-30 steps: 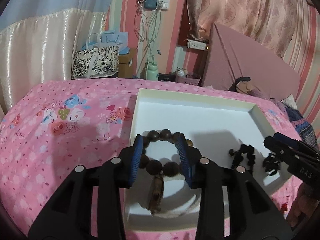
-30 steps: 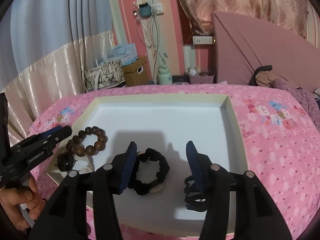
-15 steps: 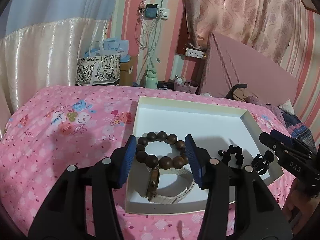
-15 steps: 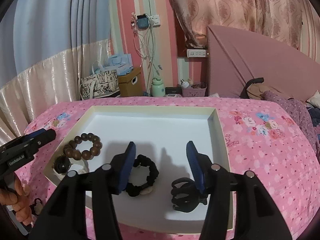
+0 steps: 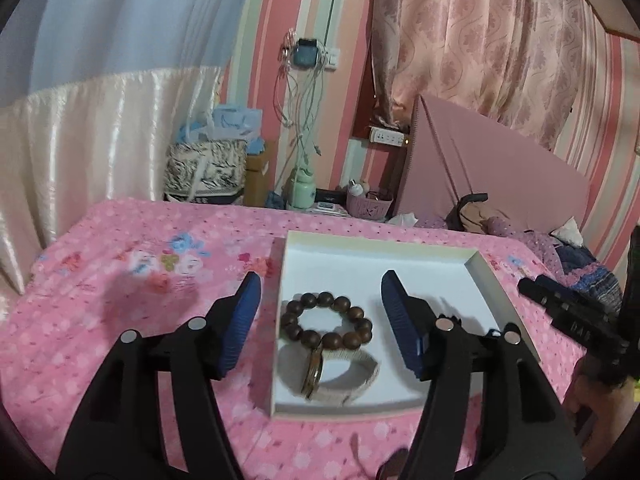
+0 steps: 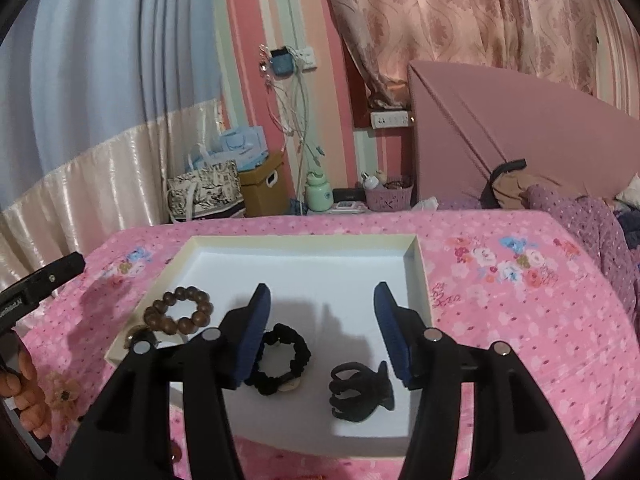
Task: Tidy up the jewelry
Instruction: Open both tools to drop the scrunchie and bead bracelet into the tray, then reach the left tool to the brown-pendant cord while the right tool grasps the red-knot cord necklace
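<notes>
A white shallow tray (image 5: 372, 258) (image 6: 416, 276) lies on the pink bed. In it are a brown wooden bead bracelet (image 5: 326, 320) (image 6: 179, 309), a watch with a pale strap (image 5: 340, 376), a black scrunchie (image 6: 284, 358) and a black claw hair clip (image 6: 360, 390). My left gripper (image 5: 320, 322) is open and empty, held above the near left end of the tray over the bead bracelet. My right gripper (image 6: 320, 332) is open and empty above the near right part of the tray, over the scrunchie and clip.
The bed has a pink flowered cover (image 5: 140, 280). Behind it stand bags and a box (image 6: 224, 184), a green bottle (image 6: 318, 194), hanging cables (image 5: 300, 92) and a pink headboard (image 6: 520, 140). Clothes lie at the right (image 6: 580, 216).
Both grippers have drawn back and up from the tray. The left jaws have opened wider. The jewelry in the tray has not moved.
</notes>
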Tool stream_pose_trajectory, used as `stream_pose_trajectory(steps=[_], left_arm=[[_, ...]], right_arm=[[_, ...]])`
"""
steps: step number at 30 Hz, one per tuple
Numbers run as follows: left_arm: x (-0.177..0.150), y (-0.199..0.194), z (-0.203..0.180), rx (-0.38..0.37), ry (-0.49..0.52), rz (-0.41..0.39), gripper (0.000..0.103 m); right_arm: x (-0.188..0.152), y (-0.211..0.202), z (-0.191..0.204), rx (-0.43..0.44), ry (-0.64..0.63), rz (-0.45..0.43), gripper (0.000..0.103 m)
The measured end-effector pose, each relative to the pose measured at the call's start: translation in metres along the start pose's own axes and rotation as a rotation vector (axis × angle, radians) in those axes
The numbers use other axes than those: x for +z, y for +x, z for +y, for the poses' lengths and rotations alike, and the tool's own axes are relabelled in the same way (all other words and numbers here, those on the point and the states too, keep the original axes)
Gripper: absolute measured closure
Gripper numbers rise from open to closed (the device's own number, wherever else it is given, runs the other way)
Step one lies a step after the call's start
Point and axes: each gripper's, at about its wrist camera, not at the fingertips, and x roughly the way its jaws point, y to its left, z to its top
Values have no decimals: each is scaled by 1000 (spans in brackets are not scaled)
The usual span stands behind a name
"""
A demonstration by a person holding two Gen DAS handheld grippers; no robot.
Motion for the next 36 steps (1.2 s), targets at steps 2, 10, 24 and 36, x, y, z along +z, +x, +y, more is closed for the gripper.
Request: stream_pose_trajectory(steps=[2, 10, 24, 36], left_arm=[[-15, -18, -3, 3, 33, 17, 40], [-116, -57, -9, -3, 123, 166, 35], [-135, -12, -35, -4, 137, 277, 37], [-141, 5, -40, -50, 133, 343, 93]], right_arm=[[-7, -16, -6, 4, -5, 4, 47], [-100, -61, -37, 8, 3, 157, 43], [-126, -46, 5, 15, -136, 243, 68], [-130, -27, 7, 59, -125, 312, 89]])
